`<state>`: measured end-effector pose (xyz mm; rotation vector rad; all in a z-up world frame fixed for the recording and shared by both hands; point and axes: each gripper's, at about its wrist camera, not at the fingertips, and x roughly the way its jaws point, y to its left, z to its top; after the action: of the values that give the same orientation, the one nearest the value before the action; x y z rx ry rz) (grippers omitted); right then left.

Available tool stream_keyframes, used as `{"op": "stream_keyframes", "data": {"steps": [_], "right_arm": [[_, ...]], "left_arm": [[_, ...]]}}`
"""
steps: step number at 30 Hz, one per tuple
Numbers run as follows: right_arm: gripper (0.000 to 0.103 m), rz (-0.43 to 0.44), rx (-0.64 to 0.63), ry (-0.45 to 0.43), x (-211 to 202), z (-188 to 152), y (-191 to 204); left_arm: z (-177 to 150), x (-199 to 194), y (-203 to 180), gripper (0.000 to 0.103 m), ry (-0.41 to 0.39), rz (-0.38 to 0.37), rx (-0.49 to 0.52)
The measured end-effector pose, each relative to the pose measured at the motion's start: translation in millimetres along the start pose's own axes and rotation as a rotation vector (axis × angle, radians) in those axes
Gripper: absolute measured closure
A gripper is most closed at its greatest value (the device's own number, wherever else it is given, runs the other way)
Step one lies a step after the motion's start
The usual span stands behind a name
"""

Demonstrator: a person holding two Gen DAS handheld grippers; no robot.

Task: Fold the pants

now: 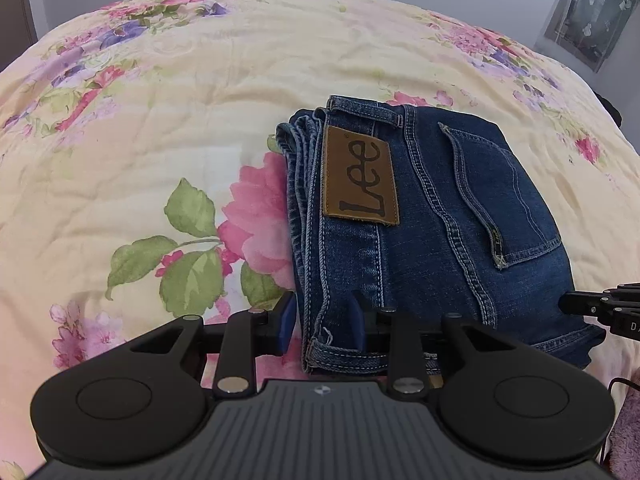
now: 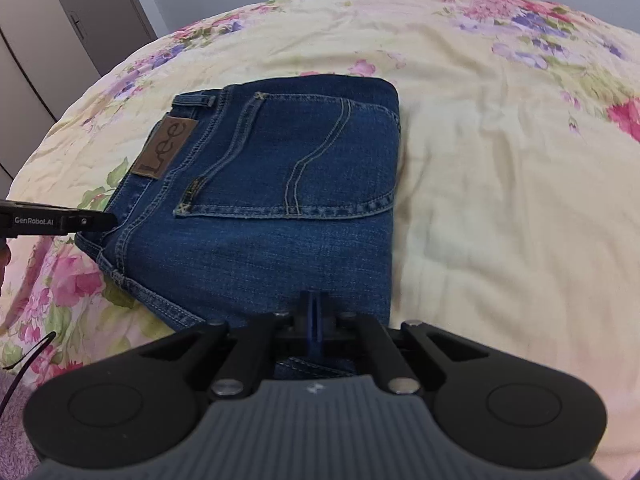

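Dark blue jeans [image 1: 440,220] [image 2: 280,184] lie folded into a flat packet on the flowered bedspread [image 1: 160,140] [image 2: 500,200], back pocket and brown leather patch [image 1: 360,176] [image 2: 164,152] facing up. My left gripper [image 1: 321,324] [image 2: 114,220] is at the packet's near left corner. Its blue pads stand apart: one beside the stacked edge, the other over the denim, neither squeezing it. My right gripper [image 2: 316,320] [image 1: 564,304] hovers at the packet's near edge. Its pads are pressed together and no cloth shows between them.
The bedspread extends around the jeans on all sides. Grey wardrobe doors [image 2: 60,40] stand beyond the bed's left side. A purple fuzzy fabric [image 1: 628,432] [image 2: 12,420] and a black cable [image 2: 24,360] lie near the bed's front edge. A patterned curtain [image 1: 592,12] hangs at the far right.
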<state>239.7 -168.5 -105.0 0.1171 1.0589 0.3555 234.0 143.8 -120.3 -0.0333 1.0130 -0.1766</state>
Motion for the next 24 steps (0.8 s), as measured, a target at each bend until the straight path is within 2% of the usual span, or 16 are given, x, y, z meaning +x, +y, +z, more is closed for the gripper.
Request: {"op": "stream_keyframes", "data": {"steps": [5,6,7,9,10,11,13,16,18,24], "right_arm": [[0.103,0.022,0.007,-0.014,-10,6,-2],[0.097,0.025,0.014,-0.027,-13,7,-4],[0.082,0.025,0.026,-0.045,-15,9,-8],[0.066,0.024,0.06,-0.077,-17,13,-18],[0.066,0.029,0.086,-0.081,-16,17,-24],[0.065,0.045,0.12,-0.08,-15,21,-31],[0.052,0.098,0.196,-0.08,-10,29,-45],[0.048,0.18,0.298,-0.078,2,39,-62],[0.047,0.22,0.35,-0.073,13,44,-71],[0.046,0.29,0.459,-0.017,52,50,-91]], "left_arm": [[1,-2,-2,0.06,-0.009,0.021,0.009],[1,-3,-2,0.06,-0.014,0.021,0.01],[1,-4,-2,0.059,-0.025,0.017,0.008],[2,-7,5,0.049,-0.059,0.003,-0.02],[4,-7,11,0.04,-0.081,-0.008,-0.05],[6,-6,17,0.035,-0.098,-0.029,-0.084],[10,1,34,0.034,-0.112,-0.11,-0.185],[13,19,60,0.032,-0.124,-0.265,-0.37],[16,34,73,0.031,-0.115,-0.333,-0.455],[16,72,95,0.031,-0.102,-0.473,-0.564]]}}
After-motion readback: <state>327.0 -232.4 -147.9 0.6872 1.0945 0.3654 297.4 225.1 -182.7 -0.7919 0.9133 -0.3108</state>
